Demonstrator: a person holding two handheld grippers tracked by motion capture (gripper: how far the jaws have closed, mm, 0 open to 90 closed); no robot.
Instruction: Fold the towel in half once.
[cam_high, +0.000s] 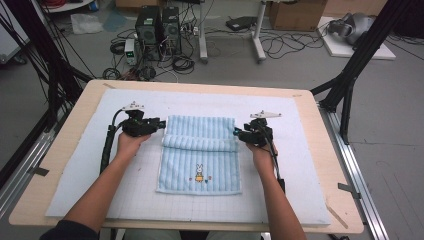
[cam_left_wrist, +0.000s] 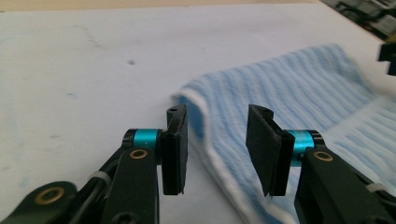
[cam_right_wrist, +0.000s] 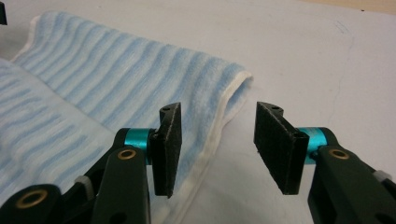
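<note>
Between both parted claws, towel (cam_high: 200, 150) — released

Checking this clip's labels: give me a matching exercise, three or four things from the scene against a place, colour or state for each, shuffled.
Things:
1. towel
2. left gripper
3. right gripper
4. rabbit picture

Descriptions:
A. jaws open, at the towel's right edge
B. light blue stripes, folded over at the far end
C. jaws open, at the towel's left edge
D. stitched on the towel's near half

Pairs: 1-B, 2-C, 3-A, 4-D
</note>
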